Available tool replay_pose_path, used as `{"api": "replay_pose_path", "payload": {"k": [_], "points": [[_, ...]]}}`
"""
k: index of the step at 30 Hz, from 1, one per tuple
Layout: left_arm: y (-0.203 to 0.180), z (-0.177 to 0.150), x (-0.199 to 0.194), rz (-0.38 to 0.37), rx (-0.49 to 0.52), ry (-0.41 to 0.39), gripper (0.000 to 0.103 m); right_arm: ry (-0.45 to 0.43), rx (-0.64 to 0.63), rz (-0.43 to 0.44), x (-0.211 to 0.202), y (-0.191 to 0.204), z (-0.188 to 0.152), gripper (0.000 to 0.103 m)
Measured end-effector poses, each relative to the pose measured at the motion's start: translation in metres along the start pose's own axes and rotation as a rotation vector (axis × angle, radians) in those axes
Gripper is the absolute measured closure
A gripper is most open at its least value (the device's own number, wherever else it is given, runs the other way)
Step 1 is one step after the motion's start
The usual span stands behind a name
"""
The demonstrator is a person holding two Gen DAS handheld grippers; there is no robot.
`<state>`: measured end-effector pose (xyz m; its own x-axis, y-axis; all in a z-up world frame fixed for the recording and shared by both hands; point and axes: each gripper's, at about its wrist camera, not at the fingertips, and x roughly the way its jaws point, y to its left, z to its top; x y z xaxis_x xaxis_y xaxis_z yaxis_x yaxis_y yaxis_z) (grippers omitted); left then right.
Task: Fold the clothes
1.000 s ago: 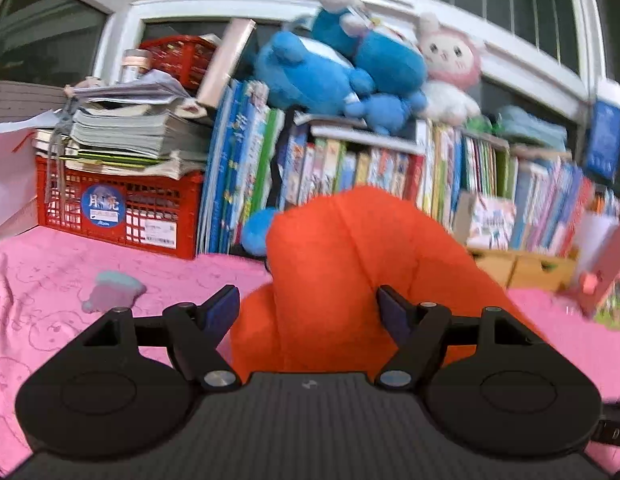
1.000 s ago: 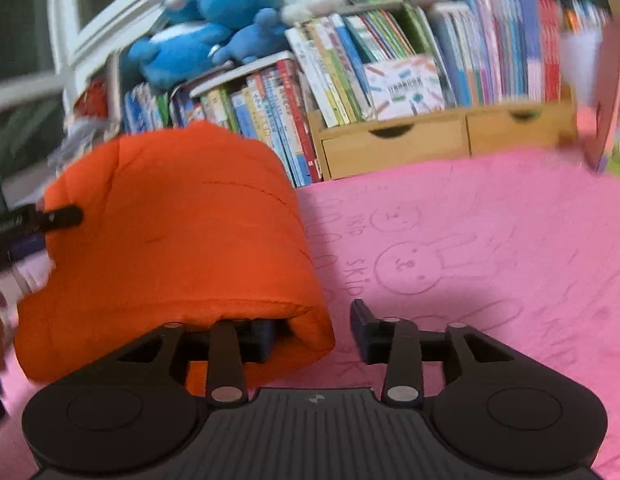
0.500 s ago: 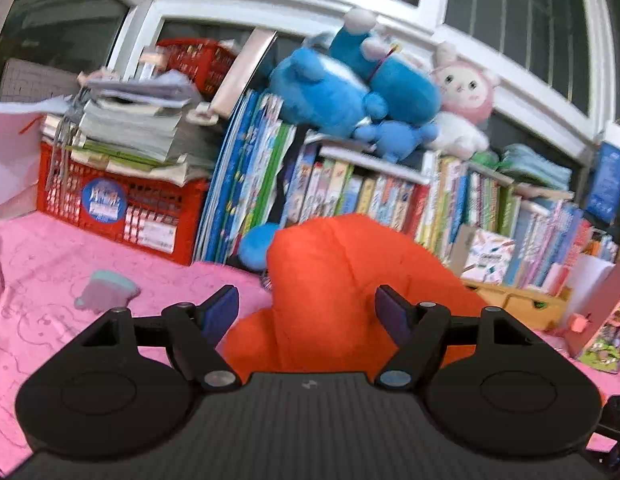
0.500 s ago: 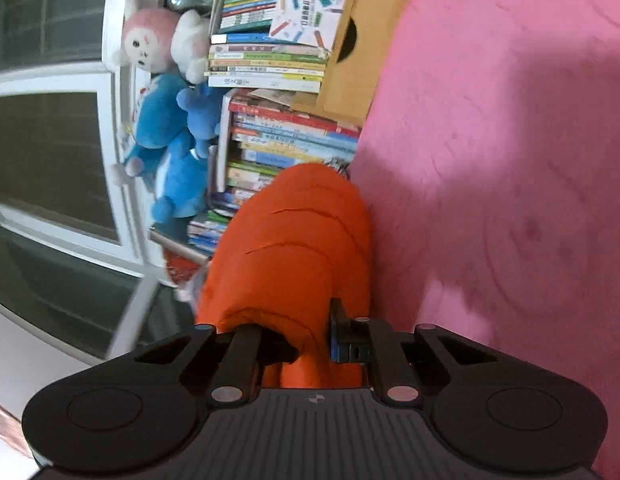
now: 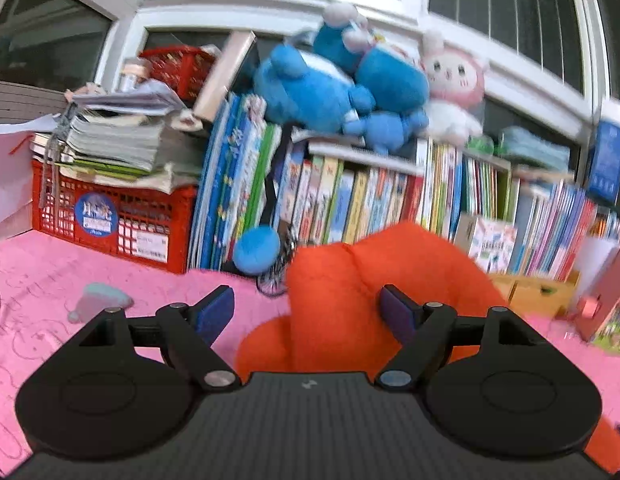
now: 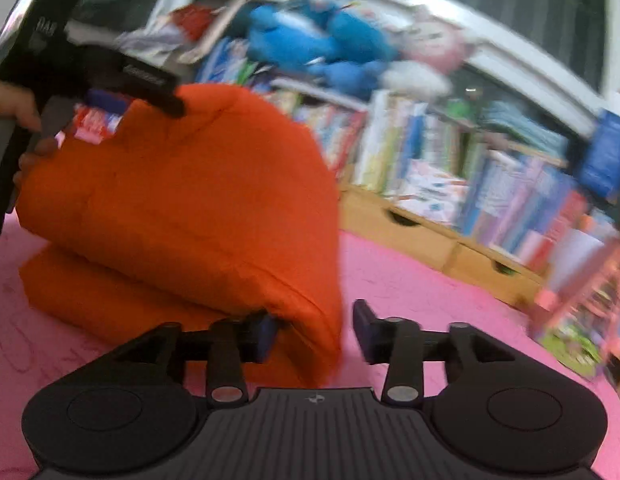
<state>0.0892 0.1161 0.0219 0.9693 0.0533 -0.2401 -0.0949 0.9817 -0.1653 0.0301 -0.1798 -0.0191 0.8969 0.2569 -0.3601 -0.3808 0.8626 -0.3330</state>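
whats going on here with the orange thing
A person is folding a puffy orange garment on a pink cloth in front of shelves of books. Both handheld grippers are open: the right gripper straddles the garment's near corner, and the left gripper sits at its other end.

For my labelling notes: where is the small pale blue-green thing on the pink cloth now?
In the left wrist view the small pale blue-green thing lies on the pink cloth, left of the open left gripper and in front of the red crate.
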Motion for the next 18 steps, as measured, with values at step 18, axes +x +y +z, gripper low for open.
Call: {"api": "replay_pose_path", "payload": {"k": [18], "points": [[-0.026,-0.034,-0.026,-0.064,0.162,0.006,0.013,0.063,0.354,0.14,-0.025,-0.049,-0.021,0.083]]}}
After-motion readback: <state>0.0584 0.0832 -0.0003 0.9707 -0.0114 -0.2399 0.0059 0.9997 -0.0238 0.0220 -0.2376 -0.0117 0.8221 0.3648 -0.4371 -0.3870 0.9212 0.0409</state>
